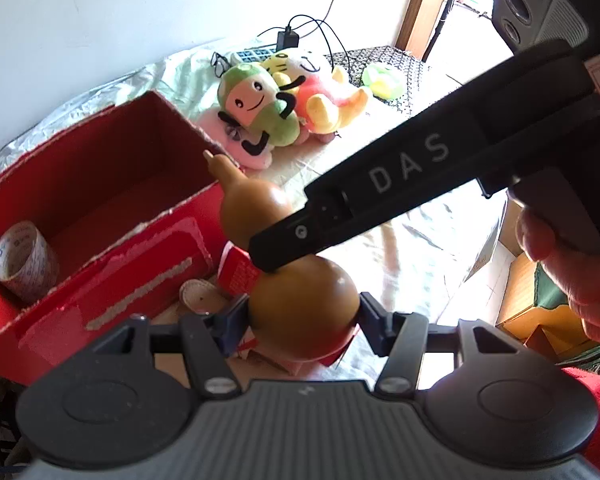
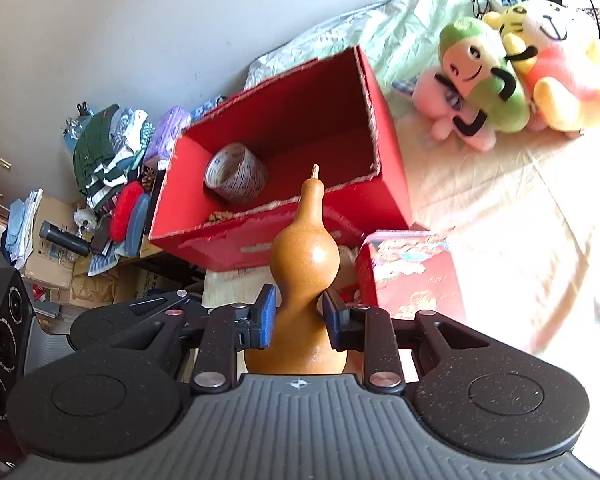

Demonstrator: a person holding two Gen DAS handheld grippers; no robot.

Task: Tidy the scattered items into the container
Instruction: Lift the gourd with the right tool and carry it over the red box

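Between the blue pads of the right gripper [image 2: 299,312], low centre of the right wrist view, stood the gourd [image 2: 304,256], caught at its waist, where the upper bulb narrows to meet the lower one. The jaws were drawn narrow, with both pads touching the shell. In the left wrist view the left gripper [image 1: 302,320] bracketed the lower bulb of the same gourd [image 1: 300,304]. Its jaws stood wide; the left pad appeared to touch, but contact on the right could not be confirmed.

The gourd was judged to be a dried shell: light, rigid, hollow, and glossy enough to slip. The waist was the sound place to hold, since the bulbs above and below would stop it sliding through. Hard pressure on the thin shell might crack it, and the slender stem tip [image 2: 315,170] looked liable to snap if knocked.

The right gripper's long black body [image 1: 400,184] crossed the left view from the upper right down to the waist, with the person's hand [image 1: 572,272] at the right edge behind it. The gourd stood upright and appeared clear of the cloth, stem pointing toward the box [image 2: 388,152].

The box lay beyond, upper centre of the right view, its opening facing the cameras, with a tape roll [image 2: 236,178] inside at the left. A red packet [image 2: 412,276] lay just right of the gourd. Plush toys [image 2: 500,80] sat at the upper right, well apart.
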